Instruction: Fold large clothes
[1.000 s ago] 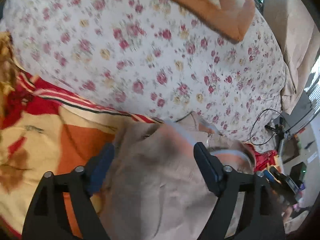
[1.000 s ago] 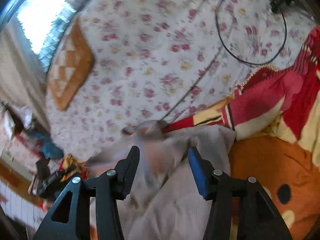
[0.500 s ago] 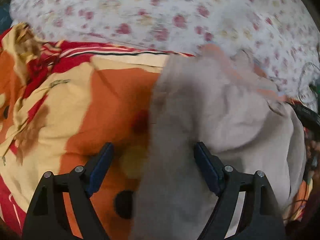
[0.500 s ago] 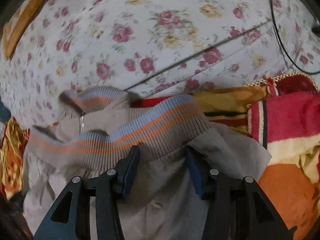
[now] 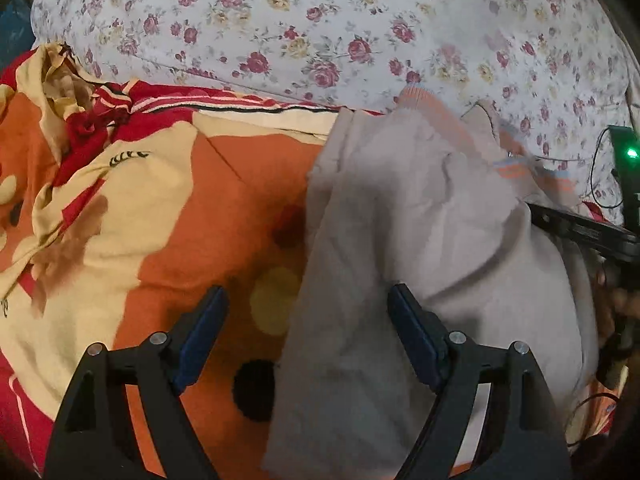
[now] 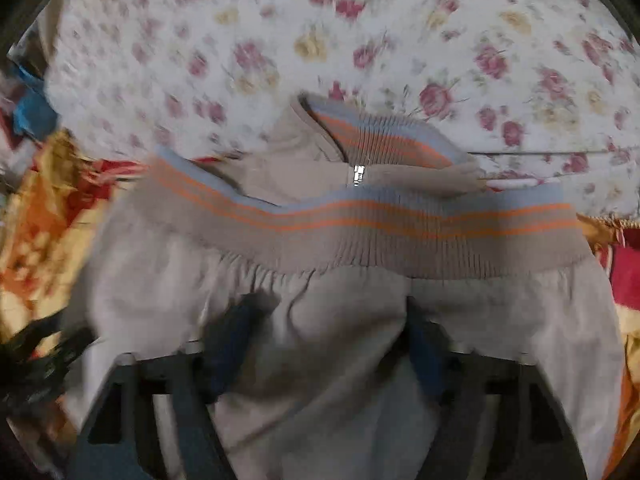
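Setting: a bed covered by a white floral sheet [image 5: 320,32], with an orange, yellow and red blanket [image 5: 140,208] spread across its near side.
Garment: a beige jacket [image 5: 420,240] lies on the blanket, its top edge reaching onto the floral sheet at about 12 o'clock in the right wrist view.
Hem band: a ribbed band [image 6: 360,228] with orange and pale blue stripes runs across the middle of the right wrist view.
Zipper: a small metal pull [image 6: 359,174] sits just above the band, at the collar.
Left gripper [image 5: 308,320]: jaws released and wide apart, hovering over the jacket's left edge; orange blanket at 9 o'clock, beige cloth at 3 o'clock.
Right gripper [image 6: 328,336]: jaws closing, with a bunch of the jacket's beige cloth between them; the view is blurred, so I cannot tell whether the pads press on it.
Far right, left wrist view: a black device with a green light [image 5: 632,154] at 3 o'clock.
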`<state>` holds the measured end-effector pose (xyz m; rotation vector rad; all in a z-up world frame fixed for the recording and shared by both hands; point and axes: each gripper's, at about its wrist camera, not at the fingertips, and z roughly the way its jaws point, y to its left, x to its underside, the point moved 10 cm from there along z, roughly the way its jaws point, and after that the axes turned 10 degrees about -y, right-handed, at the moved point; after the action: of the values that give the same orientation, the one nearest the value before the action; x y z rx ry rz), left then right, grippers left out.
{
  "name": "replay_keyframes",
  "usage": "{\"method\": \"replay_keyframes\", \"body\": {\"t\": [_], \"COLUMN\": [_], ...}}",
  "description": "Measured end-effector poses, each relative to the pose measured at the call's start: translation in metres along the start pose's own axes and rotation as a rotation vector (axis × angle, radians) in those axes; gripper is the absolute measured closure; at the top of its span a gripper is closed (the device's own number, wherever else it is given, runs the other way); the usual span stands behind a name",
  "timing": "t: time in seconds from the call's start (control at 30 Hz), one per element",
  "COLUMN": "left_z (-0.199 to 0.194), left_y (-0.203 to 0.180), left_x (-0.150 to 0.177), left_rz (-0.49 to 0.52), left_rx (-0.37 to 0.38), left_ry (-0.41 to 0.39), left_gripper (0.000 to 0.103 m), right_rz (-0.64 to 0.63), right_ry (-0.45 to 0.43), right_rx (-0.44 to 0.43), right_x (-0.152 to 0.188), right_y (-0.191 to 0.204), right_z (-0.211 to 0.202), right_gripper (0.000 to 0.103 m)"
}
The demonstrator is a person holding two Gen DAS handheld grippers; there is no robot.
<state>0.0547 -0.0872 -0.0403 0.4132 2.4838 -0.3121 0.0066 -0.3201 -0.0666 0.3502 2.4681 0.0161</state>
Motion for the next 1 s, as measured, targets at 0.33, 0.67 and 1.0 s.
{"method": "replay_keyframes", "body": {"t": [0.33, 0.67, 1.0], "left_z": [-0.007, 0.006, 0.017], "left_y": [0.014, 0.001, 0.002], "left_x": [-0.018, -0.001, 0.004], "left_rz": [-0.079, 0.004, 0.024], "left_rx": [0.006, -0.033, -0.066], "left_ry": [-0.052, -0.018, -0.016], "left_gripper": [0.021, 0.021, 0.016], "right_rz": [0.060, 0.090, 0.212], "right_ry": [-0.075, -0.190, -0.099], "right_rx": [0.000, 0.244, 0.276], "right_x": [-0.012, 0.039, 0.073], "right_y": [-0.008, -0.137, -0.193], "right_z": [0.007, -0.130, -0.093], "right_gripper": [0.067, 0.020, 0.100]}}
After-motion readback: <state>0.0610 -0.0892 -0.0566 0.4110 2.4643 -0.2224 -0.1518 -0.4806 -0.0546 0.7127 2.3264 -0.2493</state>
